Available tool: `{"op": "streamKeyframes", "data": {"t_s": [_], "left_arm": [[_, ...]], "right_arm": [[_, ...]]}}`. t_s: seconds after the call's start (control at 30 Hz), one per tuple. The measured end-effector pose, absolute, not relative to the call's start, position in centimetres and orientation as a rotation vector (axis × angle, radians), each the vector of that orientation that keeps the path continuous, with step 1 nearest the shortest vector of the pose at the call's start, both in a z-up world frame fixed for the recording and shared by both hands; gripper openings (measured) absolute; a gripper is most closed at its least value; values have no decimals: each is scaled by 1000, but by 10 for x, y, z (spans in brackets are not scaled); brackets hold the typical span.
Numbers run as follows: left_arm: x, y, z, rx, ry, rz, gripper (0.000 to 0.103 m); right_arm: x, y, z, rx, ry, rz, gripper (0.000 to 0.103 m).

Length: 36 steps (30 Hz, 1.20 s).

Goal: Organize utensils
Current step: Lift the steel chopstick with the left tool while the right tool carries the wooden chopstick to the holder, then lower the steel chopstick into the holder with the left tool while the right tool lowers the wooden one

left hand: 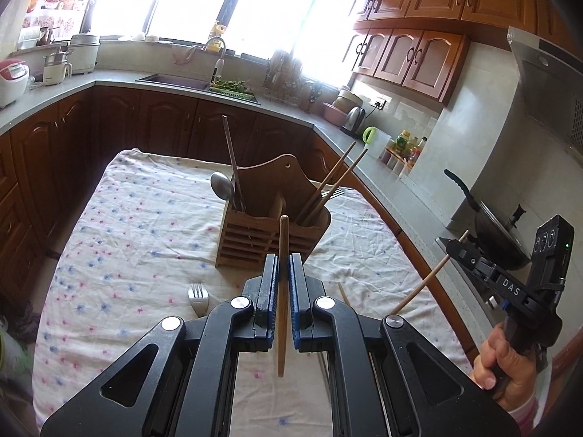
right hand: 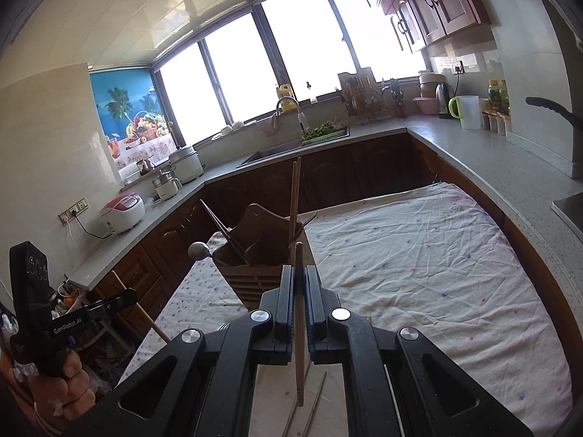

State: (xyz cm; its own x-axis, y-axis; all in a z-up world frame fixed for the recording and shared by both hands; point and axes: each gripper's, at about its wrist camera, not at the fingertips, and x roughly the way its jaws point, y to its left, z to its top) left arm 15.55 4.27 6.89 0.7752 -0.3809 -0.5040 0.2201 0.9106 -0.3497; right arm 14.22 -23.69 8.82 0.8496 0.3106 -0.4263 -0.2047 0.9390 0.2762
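A wooden utensil holder (left hand: 269, 218) (right hand: 255, 255) stands on the floral tablecloth (left hand: 127, 225). It holds a metal spoon (left hand: 222, 185), a dark stick and a pair of chopsticks (left hand: 335, 182). My left gripper (left hand: 283, 260) is shut on a wooden chopstick (left hand: 282, 291) that stands nearly upright, just in front of the holder. My right gripper (right hand: 299, 271) is shut on another wooden chopstick (right hand: 299, 327), also upright, close to the holder's near side. In the left wrist view the right gripper (left hand: 455, 245) appears at the right with its chopstick (left hand: 426, 280) slanting down.
A metal fork (left hand: 198, 296) lies on the cloth near my left gripper. Loose chopsticks (right hand: 313, 408) rest on the cloth below my right gripper. Counters with a sink (left hand: 175, 80), rice cooker (right hand: 122, 213), kettle (left hand: 355, 118) and wok (left hand: 499, 229) surround the table.
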Motion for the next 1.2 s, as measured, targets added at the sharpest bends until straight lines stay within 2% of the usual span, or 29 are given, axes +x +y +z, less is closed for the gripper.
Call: {"op": "streamKeyframes", "data": {"t_s": [0.4,0.73,1.0,1.2], "left_arm": [[166,46,94,-263,540,-327,5],[189,50,139,-235,428,-326,5],[224,61,174,-230,319,-287,5],[254,67,179,-256,290,-249,5]], "right_arm": [[159,-226,110,218,434,303,5],[193,-209,150,206,331,320,5],[231,-200,180,200,256,300,5],[254,-198,178,198,249,280,5]]}}
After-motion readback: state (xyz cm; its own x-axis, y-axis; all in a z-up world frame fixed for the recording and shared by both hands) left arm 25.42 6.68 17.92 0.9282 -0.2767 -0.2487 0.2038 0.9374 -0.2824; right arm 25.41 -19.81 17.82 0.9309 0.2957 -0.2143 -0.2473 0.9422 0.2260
